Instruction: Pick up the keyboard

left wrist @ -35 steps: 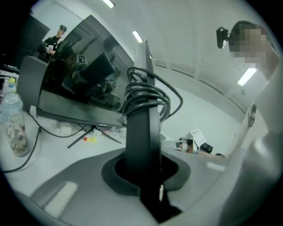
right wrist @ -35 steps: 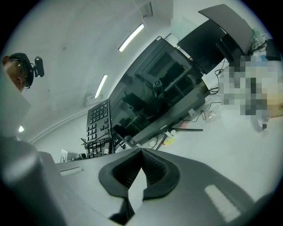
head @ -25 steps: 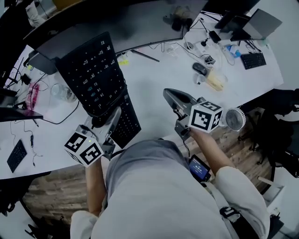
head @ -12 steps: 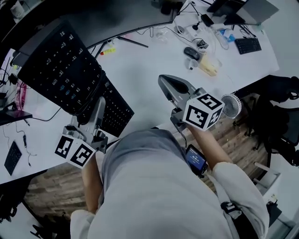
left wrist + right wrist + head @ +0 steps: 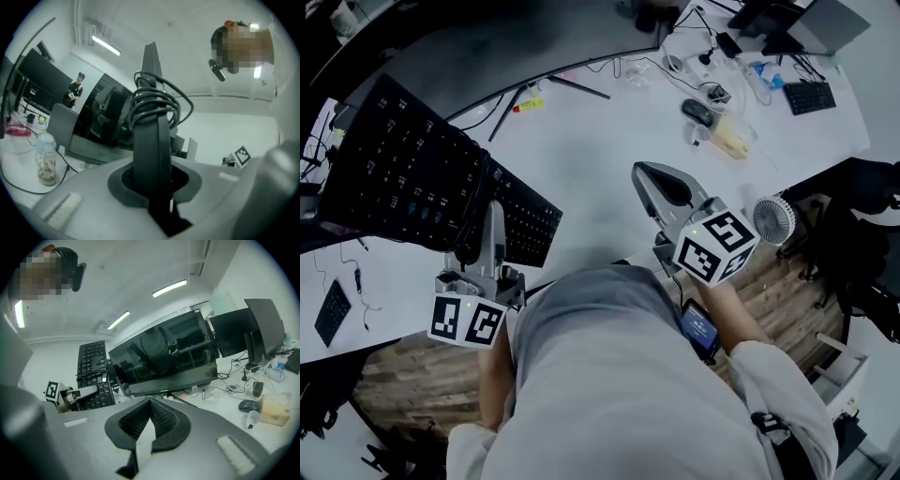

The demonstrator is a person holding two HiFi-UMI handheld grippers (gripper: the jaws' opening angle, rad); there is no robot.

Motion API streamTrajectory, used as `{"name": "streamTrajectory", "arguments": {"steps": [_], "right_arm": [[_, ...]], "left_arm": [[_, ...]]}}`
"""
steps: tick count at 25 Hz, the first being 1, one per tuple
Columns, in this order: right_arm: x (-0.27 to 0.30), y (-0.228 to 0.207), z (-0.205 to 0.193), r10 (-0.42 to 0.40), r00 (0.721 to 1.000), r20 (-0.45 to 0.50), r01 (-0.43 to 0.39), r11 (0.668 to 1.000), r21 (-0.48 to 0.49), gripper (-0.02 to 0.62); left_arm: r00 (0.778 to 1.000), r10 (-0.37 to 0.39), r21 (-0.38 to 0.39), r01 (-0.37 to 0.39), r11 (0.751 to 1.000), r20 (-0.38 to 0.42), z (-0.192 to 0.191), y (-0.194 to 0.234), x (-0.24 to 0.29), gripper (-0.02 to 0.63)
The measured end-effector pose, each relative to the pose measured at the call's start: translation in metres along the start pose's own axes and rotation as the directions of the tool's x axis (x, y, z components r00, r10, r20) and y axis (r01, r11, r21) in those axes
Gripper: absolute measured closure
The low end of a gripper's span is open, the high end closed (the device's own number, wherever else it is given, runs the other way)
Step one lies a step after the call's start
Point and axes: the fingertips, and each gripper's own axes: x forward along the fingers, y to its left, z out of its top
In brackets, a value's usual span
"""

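The black keyboard [image 5: 403, 178] is gripped by the left tongs [image 5: 492, 223], closed on its edge where a coiled cable [image 5: 159, 101] is wrapped round it. It is held tilted above the left part of the white worktop [image 5: 600, 141]. The right tongs [image 5: 652, 178] are held closed and empty over the near middle of the worktop, well apart from the keyboard.

Keyboard [image 5: 403, 178] up on edge btwn left gripper [image 5: 493, 217] jaws, over desk [image 5: 600, 159] left side, in front of monitor [image 5: 487, 47]. Right gripper [image 5: 656, 187] to its right, well apart, over desk centre. Mouse [image 5: 697, 111] & box [image 5: 731, 142] behind right gripper, side by side. Fan [image 5: 772, 220] just right of it, by desk edge.
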Motion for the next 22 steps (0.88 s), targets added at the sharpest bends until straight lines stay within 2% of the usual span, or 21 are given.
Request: {"name": "streamTrajectory", "arguments": {"steps": [6,14,22], "right_arm": [[0.003,-0.004,-0.001,-0.032,0.999,0.003,0.032,0.999,-0.036,0.6],[-0.004,-0.013,0.002,-0.073,0.997,0.02,0.074,0.996,-0.054,0.601],[-0.002,-0.017,0.006,-0.078,0.996,0.036,0.08,0.995,-0.052,0.601]], "left_arm": [[0.994,0.101,0.038,-0.103,0.994,0.033,0.001,0.021,0.0,0.606],[0.992,0.125,0.099,-0.127,0.987,0.021,-0.012,0.02,0.0,0.606],[0.987,0.158,0.07,-0.158,0.985,0.013,-0.014,0.028,-0.002,0.606]]}}
